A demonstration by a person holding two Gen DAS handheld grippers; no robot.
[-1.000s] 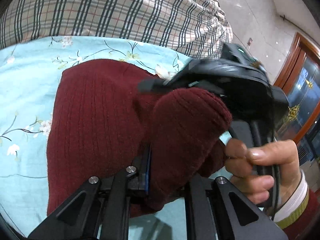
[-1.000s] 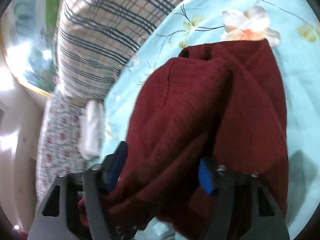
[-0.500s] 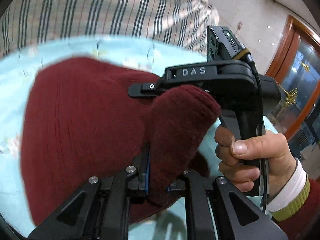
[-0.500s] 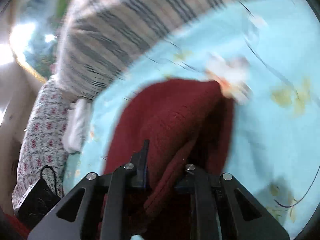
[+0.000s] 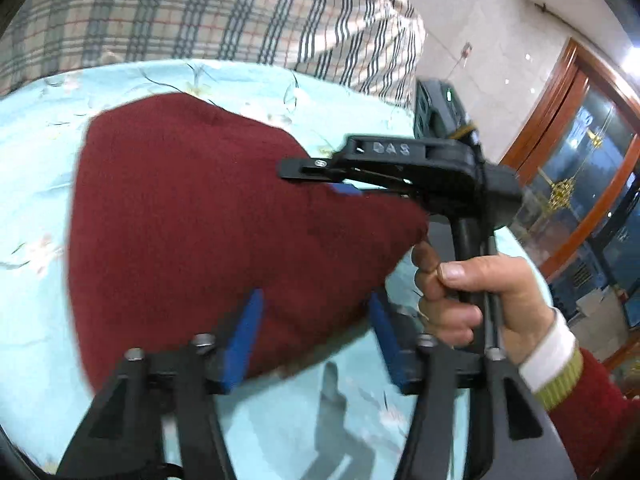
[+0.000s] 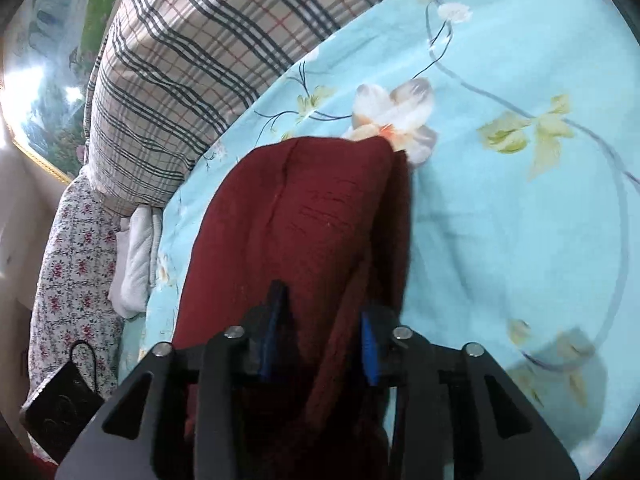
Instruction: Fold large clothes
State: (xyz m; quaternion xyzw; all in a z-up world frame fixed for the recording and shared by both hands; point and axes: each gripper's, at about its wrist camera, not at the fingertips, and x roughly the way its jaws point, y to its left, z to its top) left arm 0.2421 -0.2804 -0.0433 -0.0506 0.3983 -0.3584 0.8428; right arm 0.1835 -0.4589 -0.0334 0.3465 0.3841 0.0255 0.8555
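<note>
Now both grippers, left gripper (image 5: 316,340) and right gripper (image 6: 320,344), hover spread over the maroon sweater (image 5: 224,216).

The maroon sweater (image 6: 312,216) is matt ribbed knit, the floral bedsheet (image 6: 520,208) smooth cloth, the door frame (image 5: 560,92) glossy wood.

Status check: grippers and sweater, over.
Left gripper open, straddling maroon sweater. Right gripper part-open, sweater between its pads. Sweater bunched on blue bedsheet. Nothing blocking.
</note>
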